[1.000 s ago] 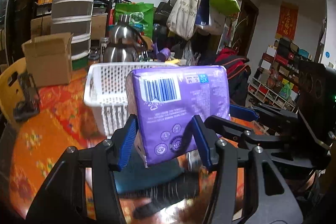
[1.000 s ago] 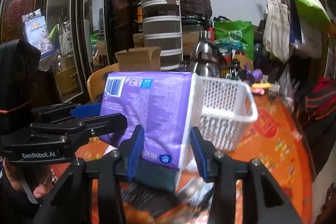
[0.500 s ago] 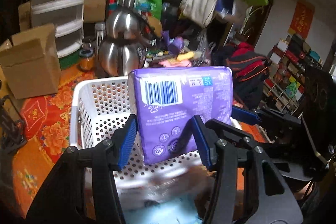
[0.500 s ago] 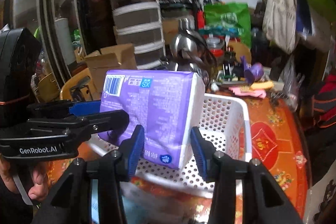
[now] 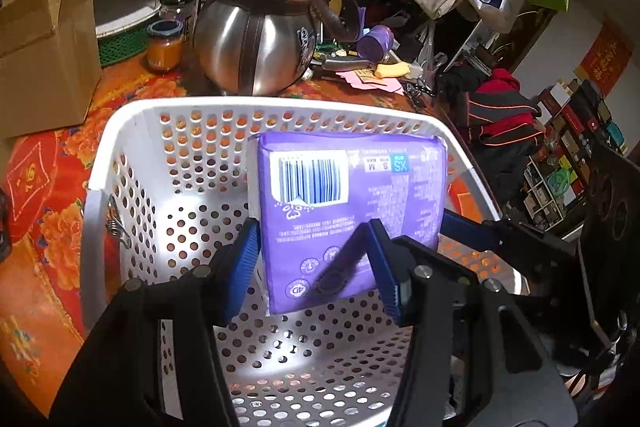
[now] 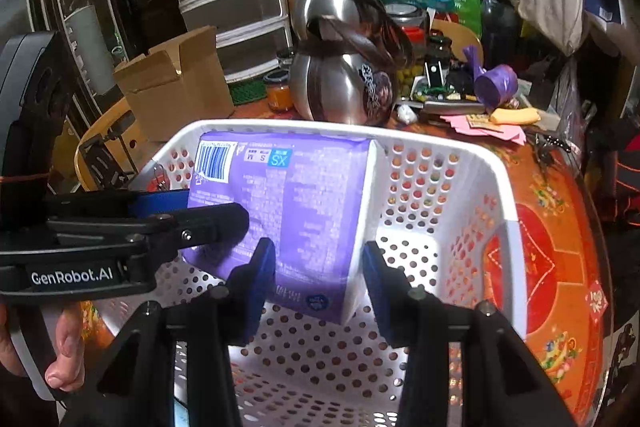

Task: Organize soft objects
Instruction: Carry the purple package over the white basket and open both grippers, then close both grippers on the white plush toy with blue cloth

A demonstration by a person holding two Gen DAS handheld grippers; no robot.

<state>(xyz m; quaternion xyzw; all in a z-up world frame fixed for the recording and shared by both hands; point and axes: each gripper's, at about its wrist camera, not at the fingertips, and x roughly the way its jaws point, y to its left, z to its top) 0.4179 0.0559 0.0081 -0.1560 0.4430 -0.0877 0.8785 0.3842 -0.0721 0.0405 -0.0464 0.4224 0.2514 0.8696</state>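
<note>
Moved over perforated white plastic basket (image 5: 120,131) | soft purple pack (image 5: 352,211) | both fingers (image 5: 244,263) clamped on it

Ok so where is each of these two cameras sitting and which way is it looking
Left wrist view: rides on the left tongs, looking forward and down along the blue fingers into the white basket; the right tongs enter from the right.
Right wrist view: rides on the right tongs, looking down into the same white basket; the left tongs and a hand show at left.
Shared: the purple pack gripped by both tongs over the basket, and the steel kettle behind.
</note>
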